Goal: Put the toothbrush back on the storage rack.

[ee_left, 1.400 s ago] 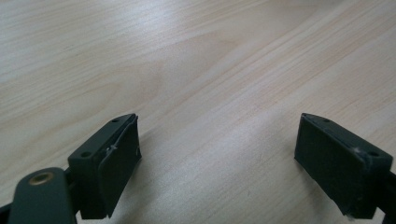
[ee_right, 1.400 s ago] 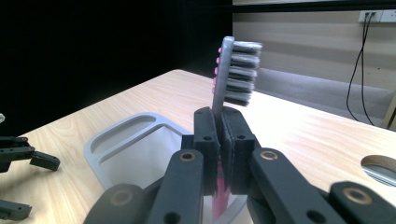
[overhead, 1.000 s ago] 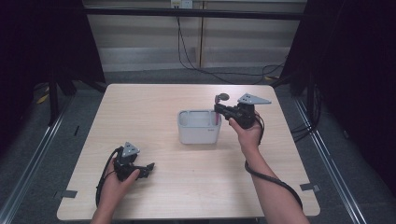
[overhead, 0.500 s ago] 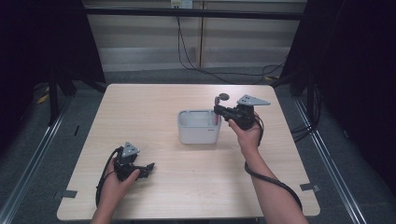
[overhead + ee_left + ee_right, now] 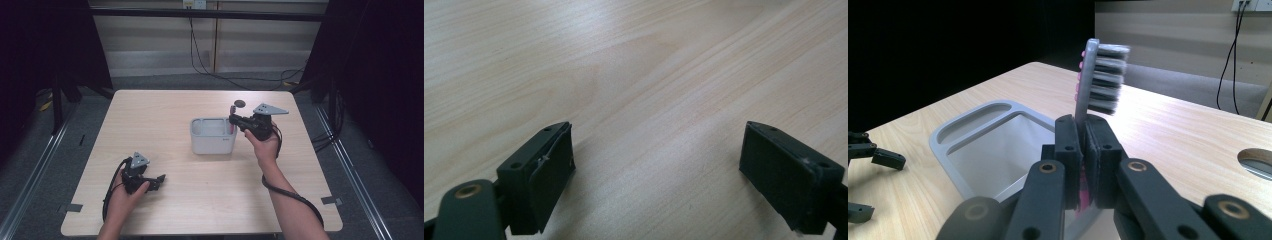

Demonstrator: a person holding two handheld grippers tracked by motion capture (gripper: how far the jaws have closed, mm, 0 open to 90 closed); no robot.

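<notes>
Nothing has shifted over the last second: the right gripper (image 5: 1083,150) stays clamped on the toothbrush (image 5: 1100,75), upright above the grey bin's (image 5: 212,145) right rim, so the drop-in looks still ahead, while the left gripper (image 5: 659,170) rests wide open and empty on the table (image 5: 165,115).

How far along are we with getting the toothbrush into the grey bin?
Done: the toothbrush is picked up, clamped upright, bristles up, in the right hand-held gripper. In hand: it is held at the right edge of the grey bin, which looks empty inside. Left: lowering it in and letting go. The left hand-held gripper sits open over bare table, holding nothing.
</notes>
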